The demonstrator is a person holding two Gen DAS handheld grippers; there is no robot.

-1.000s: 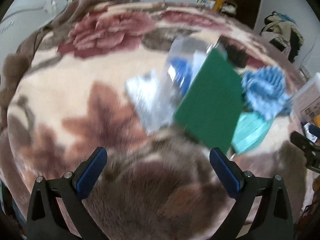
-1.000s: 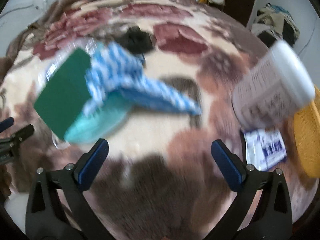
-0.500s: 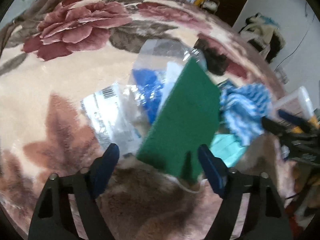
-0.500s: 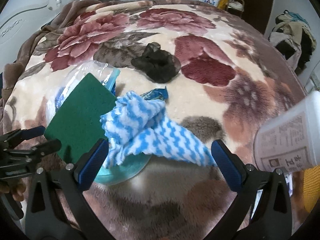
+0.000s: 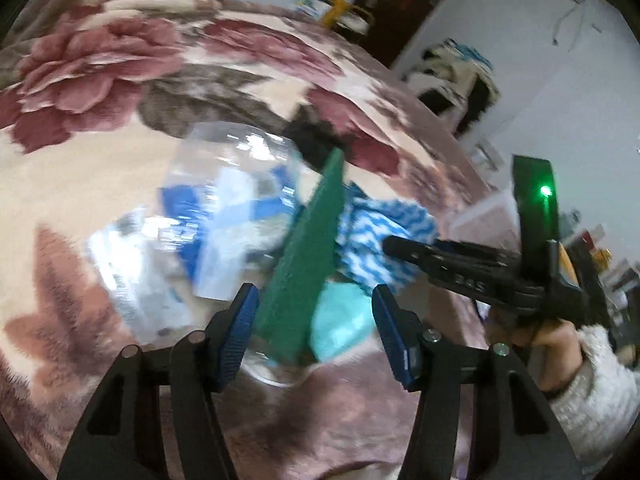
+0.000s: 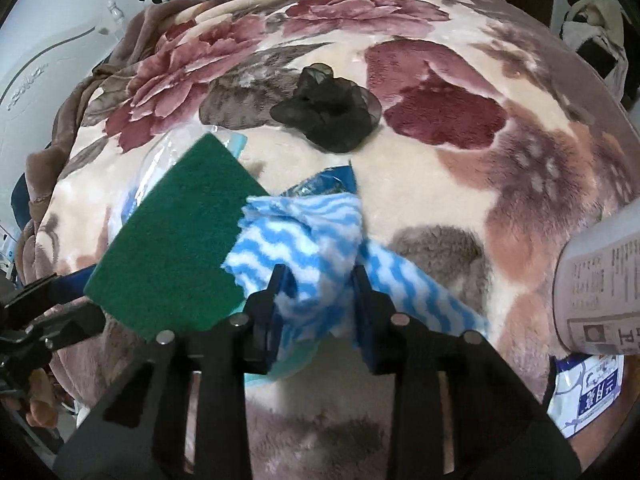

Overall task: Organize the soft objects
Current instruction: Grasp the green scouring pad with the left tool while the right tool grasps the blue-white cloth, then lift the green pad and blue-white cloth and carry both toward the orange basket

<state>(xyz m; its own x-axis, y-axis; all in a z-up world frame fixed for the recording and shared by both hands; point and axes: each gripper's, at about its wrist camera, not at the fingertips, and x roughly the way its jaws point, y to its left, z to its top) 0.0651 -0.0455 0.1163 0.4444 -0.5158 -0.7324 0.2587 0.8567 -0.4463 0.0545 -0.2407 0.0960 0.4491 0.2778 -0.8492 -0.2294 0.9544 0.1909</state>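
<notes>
The right claw (image 6: 318, 292) pinches the blue-striped cloth (image 6: 308, 236) just ahead of it. The left claw (image 5: 312, 320) gapes around the green scouring pad (image 5: 308, 256), not yet clamped. Lifting the cloth may drag the pad sideways, since they overlap.

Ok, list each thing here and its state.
left gripper: open, around the green scouring pad's edge.
right gripper: shut on the blue-and-white cloth.
green scouring pad: tilted up.
blue-and-white cloth: bunched, pinched.
black mesh piece: crumpled, lying free on the blanket.
</notes>
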